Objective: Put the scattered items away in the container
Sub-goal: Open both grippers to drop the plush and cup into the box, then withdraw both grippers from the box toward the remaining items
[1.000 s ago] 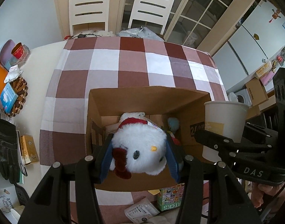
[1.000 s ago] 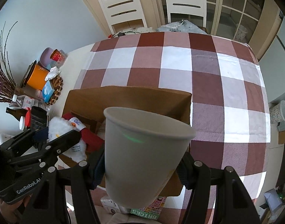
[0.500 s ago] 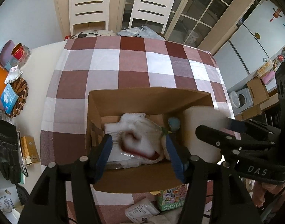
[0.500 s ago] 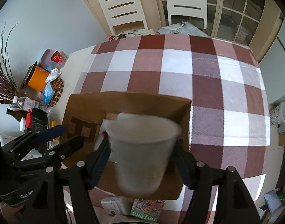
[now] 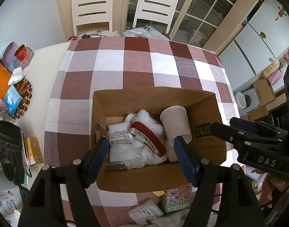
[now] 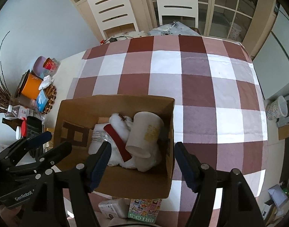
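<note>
Cardboard box [image 5: 154, 177] under both grippers, left gripper [image 5: 141, 158] empty, jaws opening, right gripper [image 6: 142, 161] parted, nothing between, white plush toy [image 5: 150, 130] and paper cup [image 6: 144, 132] (on its side) inside, bricks box [image 6: 144, 211] outside, nearer than fingertips.

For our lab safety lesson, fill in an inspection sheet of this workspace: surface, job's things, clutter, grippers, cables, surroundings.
Surface: checked tablecloth, mostly bare beyond the box.
Job's things: cardboard box holds white plush toy, paper cup on its side, paper packet; BRICKS box and plastic packet lie outside.
Clutter: orange pot, black gloves.
Grippers: left gripper opening, empty; right gripper open, empty.
Cables: black cable at the table's far edge.
Surroundings: two white chairs.
</note>
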A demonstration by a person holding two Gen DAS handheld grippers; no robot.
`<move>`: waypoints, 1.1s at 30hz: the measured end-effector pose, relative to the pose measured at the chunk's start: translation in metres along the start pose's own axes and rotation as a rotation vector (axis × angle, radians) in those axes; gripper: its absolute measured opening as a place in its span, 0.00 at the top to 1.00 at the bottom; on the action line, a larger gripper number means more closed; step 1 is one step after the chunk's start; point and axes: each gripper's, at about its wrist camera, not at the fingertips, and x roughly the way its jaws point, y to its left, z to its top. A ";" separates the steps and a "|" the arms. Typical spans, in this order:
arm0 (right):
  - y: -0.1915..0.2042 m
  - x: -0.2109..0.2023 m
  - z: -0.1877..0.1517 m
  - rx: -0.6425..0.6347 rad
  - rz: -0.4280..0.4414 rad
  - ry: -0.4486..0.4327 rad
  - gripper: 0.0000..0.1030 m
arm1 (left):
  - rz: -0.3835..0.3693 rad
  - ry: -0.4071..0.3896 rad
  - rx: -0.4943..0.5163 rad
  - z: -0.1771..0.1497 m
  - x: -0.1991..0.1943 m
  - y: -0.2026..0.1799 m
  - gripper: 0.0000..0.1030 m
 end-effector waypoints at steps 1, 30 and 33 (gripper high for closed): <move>-0.001 0.000 -0.001 0.009 -0.001 0.007 0.31 | 0.001 0.002 0.001 -0.001 0.000 0.000 0.27; -0.002 -0.041 -0.048 0.288 -0.025 0.245 0.31 | 0.036 0.012 0.040 -0.049 -0.028 -0.018 0.21; 0.001 -0.046 -0.054 0.318 -0.026 0.274 0.31 | 0.039 0.016 0.041 -0.060 -0.031 -0.020 0.21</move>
